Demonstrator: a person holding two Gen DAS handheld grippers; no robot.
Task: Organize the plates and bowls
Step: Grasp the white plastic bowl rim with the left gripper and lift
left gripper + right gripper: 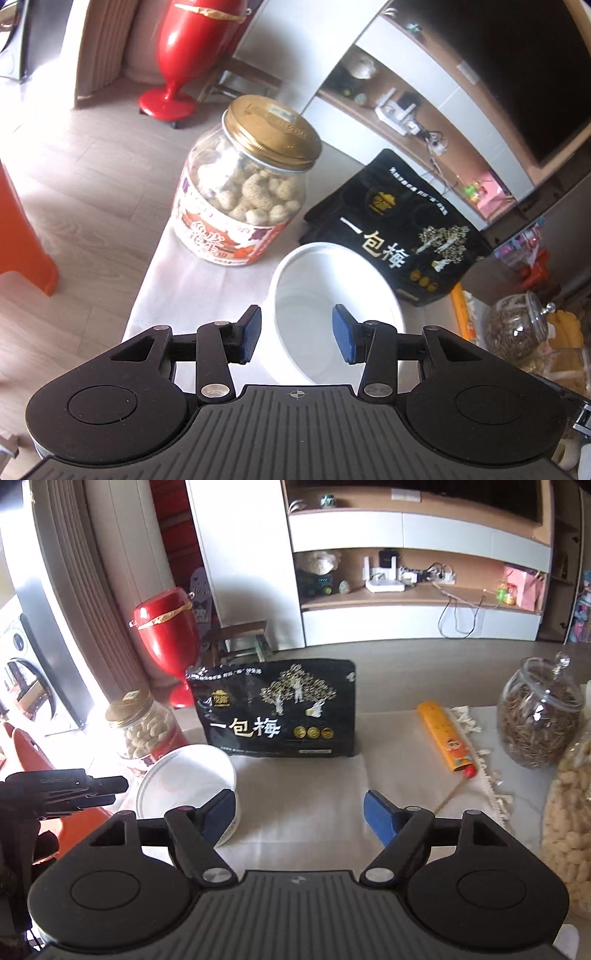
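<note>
Fingers [255,334] apart over white bowl [332,295], empty

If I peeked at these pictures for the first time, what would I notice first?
Probably the round white bowl sitting empty on the white table, right in front of the open left gripper. Behind it stand a clear glass jar of peanuts with a gold lid and a black snack bag with white writing. A shiny red vase stands on the floor beyond.

Both wrist views look steeply down along their fingers at the counter [207,280] from close above. The left faces the peanut jar [240,195]; the right looks further right. Both share the white bowl [332,314] and black pouch [280,709].
</note>
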